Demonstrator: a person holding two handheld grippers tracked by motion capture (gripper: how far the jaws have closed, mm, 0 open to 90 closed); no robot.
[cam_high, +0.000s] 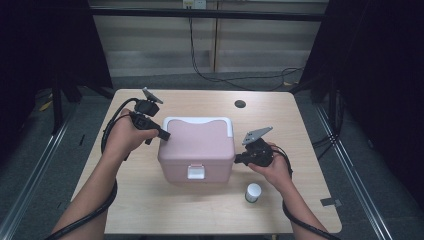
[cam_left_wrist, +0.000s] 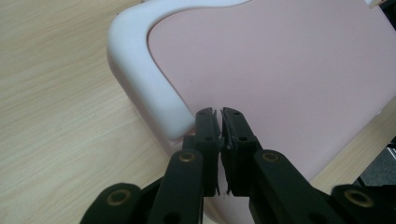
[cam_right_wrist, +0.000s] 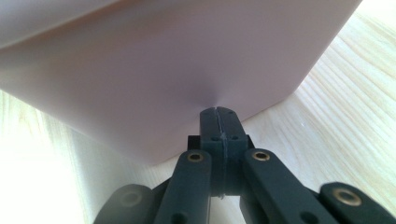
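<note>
The pink box (cam_high: 197, 150) sits in the middle of the table (cam_high: 150, 210). To move it well, push both sides evenly so it doesn't tip. The left gripper (cam_high: 165, 135) has its jaws pinched together, holding nothing, and its tip touches the lid's left edge. The right gripper (cam_high: 237, 160), also closed and empty, presses the right wall, hand low and level.

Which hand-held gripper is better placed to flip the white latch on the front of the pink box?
Probably the right hand-held gripper. It sits low beside the pink box, toward the front face with the white latch. The left hand-held gripper is up at the lid's back-left corner, farther away. Both have jaws closed.
</note>
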